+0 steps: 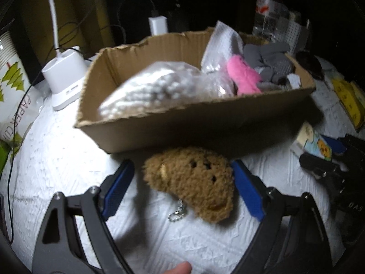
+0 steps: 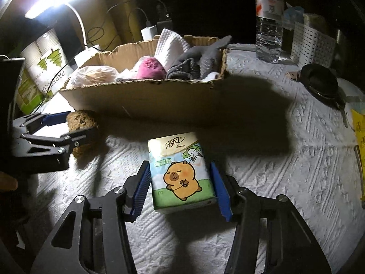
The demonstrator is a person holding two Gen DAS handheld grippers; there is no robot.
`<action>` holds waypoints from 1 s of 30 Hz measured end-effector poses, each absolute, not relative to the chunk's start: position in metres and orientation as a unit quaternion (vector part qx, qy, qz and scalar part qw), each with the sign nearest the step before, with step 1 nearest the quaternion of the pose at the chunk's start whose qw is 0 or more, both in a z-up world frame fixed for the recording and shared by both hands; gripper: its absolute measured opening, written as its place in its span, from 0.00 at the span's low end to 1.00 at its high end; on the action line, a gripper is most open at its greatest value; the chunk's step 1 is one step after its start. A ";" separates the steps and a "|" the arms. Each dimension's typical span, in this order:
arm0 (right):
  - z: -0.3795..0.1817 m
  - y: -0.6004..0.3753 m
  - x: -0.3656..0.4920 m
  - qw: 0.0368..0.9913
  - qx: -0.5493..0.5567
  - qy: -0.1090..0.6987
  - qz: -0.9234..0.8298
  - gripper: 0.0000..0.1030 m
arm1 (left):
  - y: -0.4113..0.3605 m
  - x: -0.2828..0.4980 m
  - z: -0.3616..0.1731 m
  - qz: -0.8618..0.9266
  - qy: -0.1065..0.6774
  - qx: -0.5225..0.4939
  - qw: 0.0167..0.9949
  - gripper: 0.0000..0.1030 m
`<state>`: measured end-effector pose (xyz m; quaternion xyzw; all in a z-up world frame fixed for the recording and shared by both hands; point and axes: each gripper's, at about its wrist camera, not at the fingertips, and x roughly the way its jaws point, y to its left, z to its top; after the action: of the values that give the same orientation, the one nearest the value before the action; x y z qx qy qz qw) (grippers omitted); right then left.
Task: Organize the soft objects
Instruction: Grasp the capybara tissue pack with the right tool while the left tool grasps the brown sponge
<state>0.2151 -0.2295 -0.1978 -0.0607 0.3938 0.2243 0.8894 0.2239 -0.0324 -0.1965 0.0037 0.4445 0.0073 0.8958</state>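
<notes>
A brown plush toy (image 1: 194, 180) with a ball chain lies on the white cloth between the fingers of my left gripper (image 1: 182, 182), which is open around it; the right pad touches it, the left pad stands apart. It also shows in the right wrist view (image 2: 82, 119), with the left gripper (image 2: 75, 125) around it. My right gripper (image 2: 180, 187) is closed on a tissue pack (image 2: 180, 171) with a capybara print. Behind both stands a cardboard box (image 1: 182, 123) holding a pink plush (image 1: 244, 75), grey gloves (image 1: 271, 61) and white bagged soft items (image 1: 155, 89).
A white lamp base (image 1: 65, 80) and a paper cup pack (image 2: 45, 68) stand at the left. A water bottle (image 2: 268, 22) and white basket (image 2: 310, 38) stand at the back right. A black object (image 2: 319, 82) and yellow packet (image 1: 349, 96) lie at the right.
</notes>
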 end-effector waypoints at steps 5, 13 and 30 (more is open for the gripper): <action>-0.197 -0.231 0.216 0.889 -0.059 0.394 0.227 0.53 | -0.037 0.225 -0.203 -0.010 0.447 0.011 0.895 0.77; -0.194 -0.230 0.211 0.891 -0.066 0.390 0.223 0.51 | -0.041 0.216 -0.197 -0.032 0.436 0.016 0.899 0.58; -0.174 -0.218 0.184 0.901 -0.083 0.364 0.221 0.47 | -0.034 0.173 -0.167 -0.062 0.400 -0.012 0.914 0.57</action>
<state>0.1840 -0.2178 -0.1739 -0.0835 0.3638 0.2207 0.9011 0.1731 -0.0335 -0.1670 -0.0121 0.4000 -0.0618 0.9143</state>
